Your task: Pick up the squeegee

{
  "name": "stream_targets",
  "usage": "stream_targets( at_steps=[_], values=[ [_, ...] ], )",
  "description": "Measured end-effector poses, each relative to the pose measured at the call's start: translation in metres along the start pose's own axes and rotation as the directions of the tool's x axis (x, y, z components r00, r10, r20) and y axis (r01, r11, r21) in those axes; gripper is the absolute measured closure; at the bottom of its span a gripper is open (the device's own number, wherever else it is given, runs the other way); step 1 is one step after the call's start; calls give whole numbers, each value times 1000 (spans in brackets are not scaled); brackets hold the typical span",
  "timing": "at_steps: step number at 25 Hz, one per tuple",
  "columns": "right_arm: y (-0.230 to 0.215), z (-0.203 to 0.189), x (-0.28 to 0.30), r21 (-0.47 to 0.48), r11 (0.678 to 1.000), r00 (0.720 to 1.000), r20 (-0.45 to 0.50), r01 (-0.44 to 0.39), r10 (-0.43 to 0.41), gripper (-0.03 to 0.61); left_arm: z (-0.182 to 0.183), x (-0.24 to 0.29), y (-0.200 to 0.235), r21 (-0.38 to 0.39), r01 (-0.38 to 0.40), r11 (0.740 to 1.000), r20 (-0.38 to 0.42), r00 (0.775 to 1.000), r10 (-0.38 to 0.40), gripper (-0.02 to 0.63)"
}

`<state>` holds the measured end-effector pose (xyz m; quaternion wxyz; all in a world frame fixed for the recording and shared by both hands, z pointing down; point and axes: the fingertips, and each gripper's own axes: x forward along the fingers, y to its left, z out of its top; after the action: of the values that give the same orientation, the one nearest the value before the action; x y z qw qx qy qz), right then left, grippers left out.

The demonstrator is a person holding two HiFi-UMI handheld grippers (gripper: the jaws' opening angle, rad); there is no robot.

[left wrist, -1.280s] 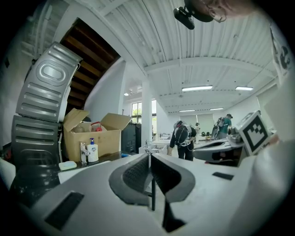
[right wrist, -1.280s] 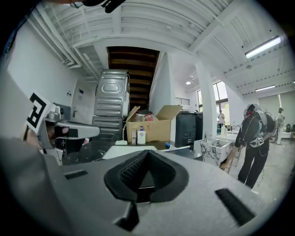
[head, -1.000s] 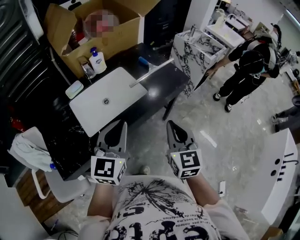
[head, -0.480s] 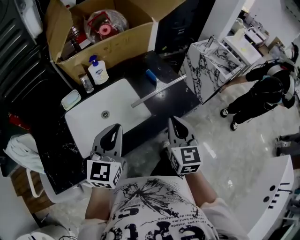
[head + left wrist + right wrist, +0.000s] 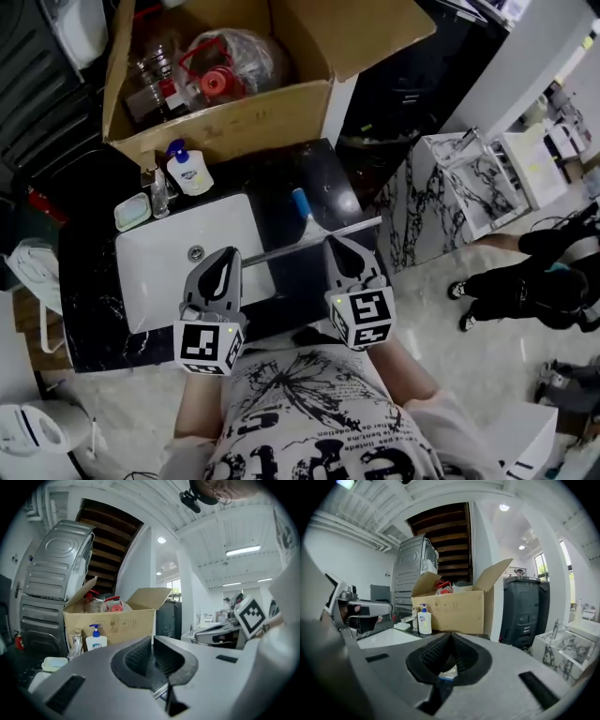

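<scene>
Zero grip yet: holds left tongs (image 5: 227,253) and right tongs (image 5: 334,244) shut, empty, with squeegee (image 5: 308,231) just above the right pair at frame centre, blade slanting lower-left to upper-right.

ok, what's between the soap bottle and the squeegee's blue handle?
Nothing but bare black countertop between soap bottle and squeegee, seen in the head view.

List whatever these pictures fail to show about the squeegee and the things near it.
1. Squeegee, head view: blade crosses behind the right gripper; its left end is lost at the left gripper.
2. Right gripper view: the shut fingers hide nearly all of it; a sliver shows.
3. Cardboard box contents: wrapped in plastic, unidentifiable.
4. Soap bottle label: too small.
</scene>
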<state>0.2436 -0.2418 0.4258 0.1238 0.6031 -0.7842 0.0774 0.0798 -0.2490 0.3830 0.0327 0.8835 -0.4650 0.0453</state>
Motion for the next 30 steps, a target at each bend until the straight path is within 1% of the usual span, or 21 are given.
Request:
stream_targets(
  at_steps=[2,4,7,9,12,16,17,19,23,25,27,30],
  values=[
    [-16,1,18,-14,998,998,-15,-55,55,586,-5,17,-4,-14,-63,998,-7,998,63,596],
    [-28,-4,33,-13,994,994,-44,-105,104,585,-10,29,-8,-16,-107,994,-20,994,107,596],
    [-41,-13,55,8,986,982,-89,-164,164,584,-13,45,-16,6,-127,992,-24,992,127,596],
    [-44,-18,70,23,980,972,-122,-197,198,584,-11,51,-15,0,-153,988,-35,988,153,597],
    [-42,-31,89,37,974,956,-185,-224,227,584,-10,53,-7,-15,-188,982,-42,981,187,597],
    [-36,-56,109,10,971,925,-302,-237,229,583,-9,53,4,-24,-201,979,-40,979,200,597],
    [-35,-62,113,6,970,915,-333,-241,230,580,-7,52,7,-26,-199,980,-39,979,198,597],
    [-30,-75,122,9,968,889,-394,-251,234,508,-6,52,13,-29,-190,981,-36,981,189,597],
    [-30,-97,138,4,973,850,-486,-230,203,434,-11,55,20,-28,-161,987,-51,986,160,597],
    [-29,-107,145,9,975,825,-532,-220,192,411,-14,56,24,-19,-153,988,-62,986,152,597],
    [-26,-120,151,27,976,787,-586,-216,191,407,-18,56,29,-19,-152,988,-74,986,151,597],
    [-24,-138,159,52,977,722,-666,-207,188,397,-26,56,38,-19,-162,987,-87,983,159,597]
  ],
)
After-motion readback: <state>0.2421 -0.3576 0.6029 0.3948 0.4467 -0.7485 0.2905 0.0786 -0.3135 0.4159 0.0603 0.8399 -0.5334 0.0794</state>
